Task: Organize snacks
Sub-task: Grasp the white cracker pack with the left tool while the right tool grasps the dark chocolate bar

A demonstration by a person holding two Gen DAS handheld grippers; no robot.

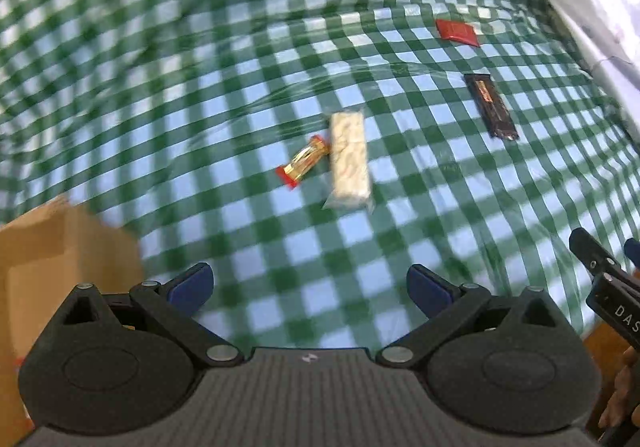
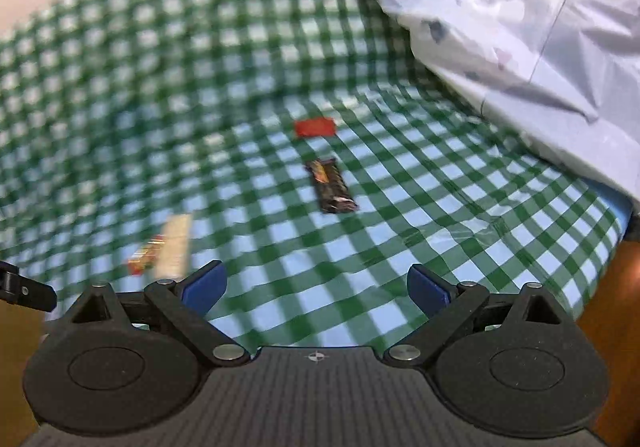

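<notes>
Several snacks lie on a green checked cloth (image 1: 200, 87). A pale bar in clear wrap (image 1: 349, 157) lies at the centre of the left wrist view, with a small red-and-gold candy (image 1: 303, 163) touching its left side. Farther right lie a dark bar (image 1: 491, 106) and a red packet (image 1: 457, 32). My left gripper (image 1: 310, 287) hangs open above the cloth, short of the pale bar. My right gripper (image 2: 316, 287) is open too, with the dark bar (image 2: 331, 186) and red packet (image 2: 315, 127) ahead, and the pale bar (image 2: 174, 247) and candy (image 2: 146, 254) to its left.
A cardboard box (image 1: 52, 267) stands at the left. The right gripper's body (image 1: 612, 287) and a hand (image 1: 620, 395) show at the right edge. A pale blue plastic sheet (image 2: 520, 27) covers the far right. The cloth's edge (image 2: 600, 267) drops off at the right over wood.
</notes>
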